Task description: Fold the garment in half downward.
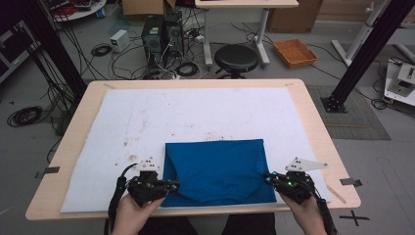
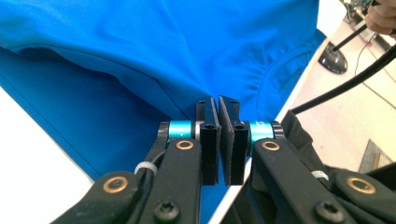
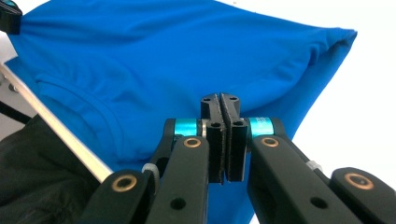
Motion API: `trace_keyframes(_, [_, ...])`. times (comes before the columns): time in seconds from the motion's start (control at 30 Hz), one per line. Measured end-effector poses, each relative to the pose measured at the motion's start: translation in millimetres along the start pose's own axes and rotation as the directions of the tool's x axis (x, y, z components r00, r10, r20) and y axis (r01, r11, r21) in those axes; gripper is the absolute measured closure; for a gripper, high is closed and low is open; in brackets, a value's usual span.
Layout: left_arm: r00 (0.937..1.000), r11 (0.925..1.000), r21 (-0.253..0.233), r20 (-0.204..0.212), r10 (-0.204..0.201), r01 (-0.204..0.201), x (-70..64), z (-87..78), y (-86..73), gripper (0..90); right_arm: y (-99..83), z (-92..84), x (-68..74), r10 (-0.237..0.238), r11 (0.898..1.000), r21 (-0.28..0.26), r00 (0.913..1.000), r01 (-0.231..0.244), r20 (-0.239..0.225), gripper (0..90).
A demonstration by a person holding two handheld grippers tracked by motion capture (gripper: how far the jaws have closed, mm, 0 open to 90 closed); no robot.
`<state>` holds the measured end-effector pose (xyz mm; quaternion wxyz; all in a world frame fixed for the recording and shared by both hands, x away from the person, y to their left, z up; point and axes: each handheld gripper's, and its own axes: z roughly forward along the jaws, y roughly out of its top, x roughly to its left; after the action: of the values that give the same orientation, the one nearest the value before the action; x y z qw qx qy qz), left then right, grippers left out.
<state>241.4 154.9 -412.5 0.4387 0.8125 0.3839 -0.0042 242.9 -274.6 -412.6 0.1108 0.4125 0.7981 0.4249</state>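
Fingertips of both my grippers are pinched together on the blue T-shirt [image 1: 215,171], one at each side edge, so that I can lift or fold the near part evenly without it skewing.

From the high view, the shirt lies already doubled into a rectangle on the white mat [image 1: 147,117] that covers the table [image 1: 313,117], close to my edge and roughly centred between my hands. My left gripper [image 1: 173,185] bites the shirt's left edge near the bottom corner, and my right gripper [image 1: 267,177] bites the right edge across from it. Holding matching points keeps the cloth taut between the two.

Along the left gripper view, my jaws stand nearly together with only a thin slit between the pads, and the fabric [image 2: 177,56] gathers into a ridge that runs down to their tips. I take that as cloth caught between the pads, though the pinch itself sits behind the jaws and I can't see it clearly. The neckline curves just to the right of them.

Along the right gripper view, the jaws are likewise pressed close, with the shirt [image 3: 177,60] rising from their tips in soft folds, collar seam off to the left by the table edge.
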Motion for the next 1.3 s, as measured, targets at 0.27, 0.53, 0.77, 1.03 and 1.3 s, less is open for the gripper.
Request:
trace_keyframes(0.27, [0.9975,0.999,0.036,-0.064,0.031,-0.029,1.3,3.5,-7.7,79.8,-12.2,4.5,0.5,-0.021,0.999,0.026,0.9994,0.02,0.026,87.5])
trace_keyframes(0.53, [0.9693,0.9966,-0.076,-0.246,0.011,-0.031,30.2,-1.0,15.2,56.6,13.8,9.2,-24.6,0.018,0.998,-0.065,0.9953,-0.012,0.096,64.9])
trace_keyframes(0.77, [0.9273,0.9926,-0.117,-0.374,-0.015,-0.031,78.2,23.3,52.7,54.2,53.1,45.8,-66.1,0.103,0.99,-0.11,0.9761,-0.083,0.191,59.3])
trace_keyframes(1.03, [0.9114,0.9992,-0.029,-0.41,-0.038,0.029,106.8,53.0,54.5,56.5,59.2,95.5,-93.2,0.177,0.983,0.011,0.9552,-0.185,0.237,61.7])
trace_keyframes(1.3, [0.9162,0.9997,-0.019,-0.401,0.008,-0.018,105.5,52.0,55.2,86.0,54.7,96.8,-91.0,0.114,0.992,0.027,0.9692,-0.123,0.218,87.9])
